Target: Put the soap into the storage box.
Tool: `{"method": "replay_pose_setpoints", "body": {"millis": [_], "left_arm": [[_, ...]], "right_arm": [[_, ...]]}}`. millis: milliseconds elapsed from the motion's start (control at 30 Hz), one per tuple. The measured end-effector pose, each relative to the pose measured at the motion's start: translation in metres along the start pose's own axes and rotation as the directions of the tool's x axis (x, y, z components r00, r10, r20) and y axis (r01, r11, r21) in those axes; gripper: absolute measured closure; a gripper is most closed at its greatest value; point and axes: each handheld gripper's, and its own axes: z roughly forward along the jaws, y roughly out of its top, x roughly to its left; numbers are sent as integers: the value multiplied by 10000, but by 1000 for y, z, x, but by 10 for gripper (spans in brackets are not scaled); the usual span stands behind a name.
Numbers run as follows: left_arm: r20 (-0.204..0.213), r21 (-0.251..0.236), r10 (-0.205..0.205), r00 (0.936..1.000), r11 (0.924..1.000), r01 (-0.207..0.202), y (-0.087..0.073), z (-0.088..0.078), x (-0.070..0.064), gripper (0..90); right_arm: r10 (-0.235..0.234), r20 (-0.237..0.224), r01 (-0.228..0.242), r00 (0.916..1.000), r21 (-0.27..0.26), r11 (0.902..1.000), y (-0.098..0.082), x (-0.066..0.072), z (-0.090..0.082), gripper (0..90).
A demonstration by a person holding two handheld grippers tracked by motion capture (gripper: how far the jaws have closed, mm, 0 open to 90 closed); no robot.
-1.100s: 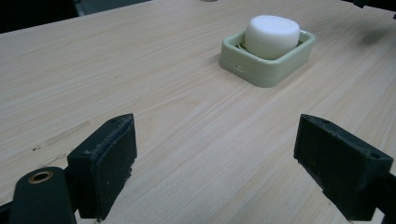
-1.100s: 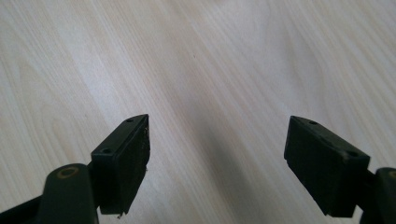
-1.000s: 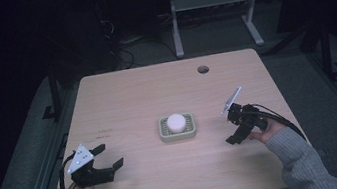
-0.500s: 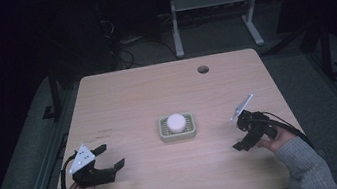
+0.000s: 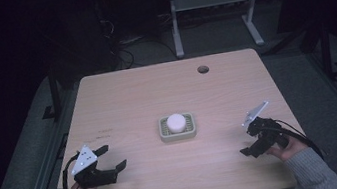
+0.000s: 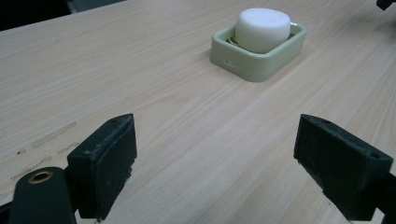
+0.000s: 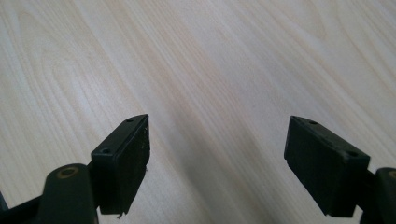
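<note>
A white round block [image 5: 176,121] is seated in a pale green dish [image 5: 164,133] near the middle of the wooden desk [image 5: 131,95]. The left claw [image 5: 111,158] is held low at the desk's near left corner with its jaws spread wide apart and nothing between them, the dish lying well ahead of it. The right claw [image 5: 248,142] is held near the desk's right edge, tilted down at bare wood, its jaws likewise wide apart and empty.

Two black two-jaw grippers, left [image 5: 112,158] and right [image 5: 249,144], carry grey three-cornered plates, black cables; grey knitted sleeves [image 5: 312,171].
</note>
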Motion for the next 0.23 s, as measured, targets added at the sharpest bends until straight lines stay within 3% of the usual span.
{"method": "replay_pose_setpoints", "body": {"millis": [233], "left_arm": [[39,-91,93,9999,9999,-92,0,0,-2,128]], "right_arm": [[119,463,-100,9989,-401,9991,-15,11,-1,197]]}}
